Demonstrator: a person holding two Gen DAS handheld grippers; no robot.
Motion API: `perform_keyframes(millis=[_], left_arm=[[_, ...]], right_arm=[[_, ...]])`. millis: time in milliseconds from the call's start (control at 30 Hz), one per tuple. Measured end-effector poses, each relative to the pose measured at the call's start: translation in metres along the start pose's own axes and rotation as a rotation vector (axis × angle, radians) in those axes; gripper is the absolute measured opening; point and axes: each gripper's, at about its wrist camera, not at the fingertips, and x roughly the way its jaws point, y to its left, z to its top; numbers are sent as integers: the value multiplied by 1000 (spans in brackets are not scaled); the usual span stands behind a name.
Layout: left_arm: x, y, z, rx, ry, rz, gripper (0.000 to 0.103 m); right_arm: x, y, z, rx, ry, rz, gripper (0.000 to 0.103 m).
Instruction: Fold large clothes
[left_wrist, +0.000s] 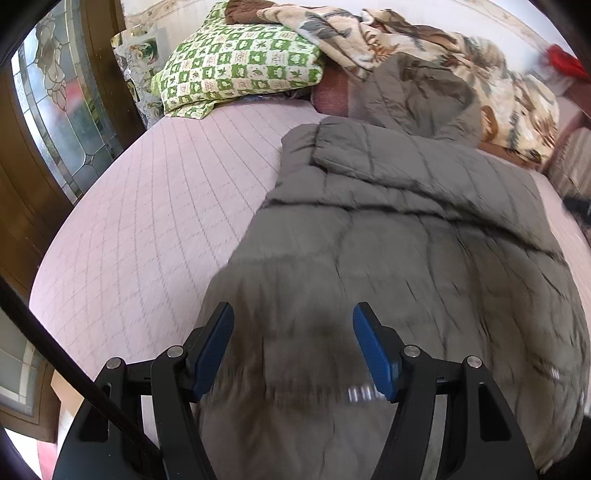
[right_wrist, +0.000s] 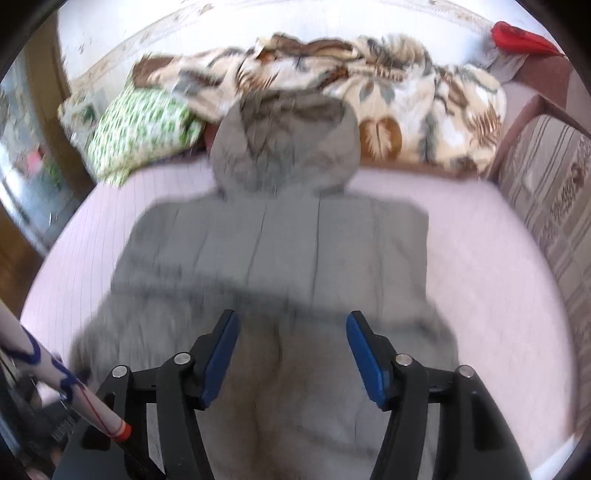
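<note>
Blue-padded fingers (left_wrist: 373, 354) of the left gripper (left_wrist: 293, 350) stand wide apart over the near end of a grey quilted coat (left_wrist: 406, 229), with nothing held between them; the fabric below them is blurred. In the left wrist view the coat lies lengthwise on a pale pink quilted bed cover (left_wrist: 147, 221), a sleeve folded across its upper body and the hood end reaching toward the far side of the bed. A green-and-white checked pillow (left_wrist: 236, 62) lies at the far left of the bed, and a cream blanket with a brown leaf print (left_wrist: 480, 74) is bunched along the far edge, touching the coat's hood. A leaded glass door (left_wrist: 55, 110) stands to the left of the bed. The right gripper (right_wrist: 291, 354) is likewise spread open and empty above the lower part of the coat (right_wrist: 280, 236), which in the right wrist view lies centred on the bed cover (right_wrist: 480, 258) with its hood (right_wrist: 284, 147) pointing away toward the blanket (right_wrist: 406, 92) and the pillow (right_wrist: 144, 125). A striped upholstered chair (right_wrist: 546, 192) stands just beside the bed on the right, with something red (right_wrist: 517, 37) beyond it, too blurred to tell what it is.
</note>
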Motion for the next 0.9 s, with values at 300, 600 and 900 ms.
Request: perform_keyframes(millis=[300, 600, 900], left_arm=[[81, 1, 53, -13, 30, 12, 66], [127, 8, 68, -28, 32, 11, 77], [144, 17, 72, -73, 56, -24, 89]], right_arm=[[76, -4, 156, 206, -62, 87, 76], [166, 21, 267, 332, -54, 110, 83], [260, 47, 325, 459, -7, 80, 90]])
